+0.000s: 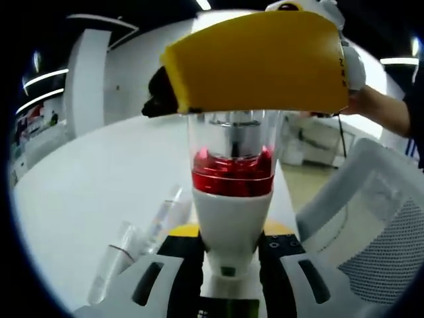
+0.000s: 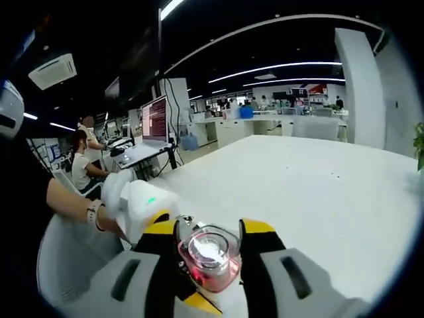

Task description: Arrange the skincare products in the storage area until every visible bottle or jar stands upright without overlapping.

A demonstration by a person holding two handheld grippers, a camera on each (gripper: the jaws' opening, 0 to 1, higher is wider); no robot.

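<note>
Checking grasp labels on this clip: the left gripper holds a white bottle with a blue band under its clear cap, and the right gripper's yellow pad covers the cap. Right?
Not quite. The band under the clear cap is red, not blue, as the left gripper view shows. The rest holds: the left gripper grips the white bottle, and the right gripper's yellow pad covers the cap.
</note>
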